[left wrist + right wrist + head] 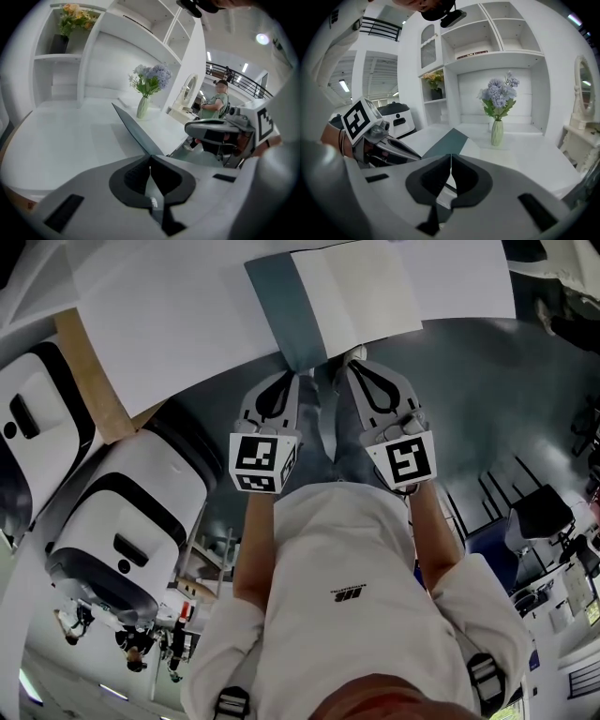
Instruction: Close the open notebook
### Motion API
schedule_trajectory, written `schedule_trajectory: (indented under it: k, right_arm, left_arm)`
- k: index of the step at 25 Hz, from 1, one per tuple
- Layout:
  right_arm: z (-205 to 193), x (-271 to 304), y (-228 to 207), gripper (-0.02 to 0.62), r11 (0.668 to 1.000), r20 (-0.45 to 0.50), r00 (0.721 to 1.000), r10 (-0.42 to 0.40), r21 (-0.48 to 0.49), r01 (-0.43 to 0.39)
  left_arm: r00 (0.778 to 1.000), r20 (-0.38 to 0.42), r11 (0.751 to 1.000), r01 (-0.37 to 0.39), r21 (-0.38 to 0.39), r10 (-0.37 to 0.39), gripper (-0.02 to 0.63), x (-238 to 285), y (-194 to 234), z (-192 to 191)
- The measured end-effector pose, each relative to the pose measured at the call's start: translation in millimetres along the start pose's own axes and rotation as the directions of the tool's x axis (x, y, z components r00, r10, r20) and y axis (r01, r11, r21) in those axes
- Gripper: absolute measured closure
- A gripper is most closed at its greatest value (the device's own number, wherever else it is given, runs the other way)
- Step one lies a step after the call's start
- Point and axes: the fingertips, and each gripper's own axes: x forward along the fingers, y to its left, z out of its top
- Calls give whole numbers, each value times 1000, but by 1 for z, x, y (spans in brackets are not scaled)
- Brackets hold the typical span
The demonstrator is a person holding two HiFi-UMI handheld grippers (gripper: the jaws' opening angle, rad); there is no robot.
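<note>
Head view: open teal-covered paper notebook (pixel 319 296), 12 o'clock of jaws.
Left gripper (pixel 286 379), right gripper (pixel 357 360) pinched together; white tabletop (pixel 169 324), white shelves (pixel 511 56).

The notebook (pixel 356 296) has white pages and a dull teal cover. The grey left gripper (pixel 289 378) and right gripper (pixel 354 358) bear black-and-white marker cubes. The far vase (pixel 497 132) is pale green, its flowers (pixel 499 96) lilac.

Left tongs (pixel 150 159) pinched on corner of raised notebook cover (pixel 135 130), flower vase (pixel 143 107) behind, on white desk (pixel 61 136)
</note>
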Motion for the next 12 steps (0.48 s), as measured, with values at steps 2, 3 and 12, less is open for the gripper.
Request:
schedule_trajectory:
  k: [2,3,12]
  right_arm:
    - [1,-2,-3,598,1000,5,1000,-10,3,10]
    - [1,-3,-4,598,1000,7,1000,-15,3,15]
    - [4,-23,-22,598,997,24,997,-74,32,73]
  left_arm:
    - [1000,7,1000,11,20,-11,606,-1,-6,7]
    - [1000,11,1000,18,24,-18,606,-2,-8,10]
    - [994,46,995,94,35,-95,606,1,-40,39]
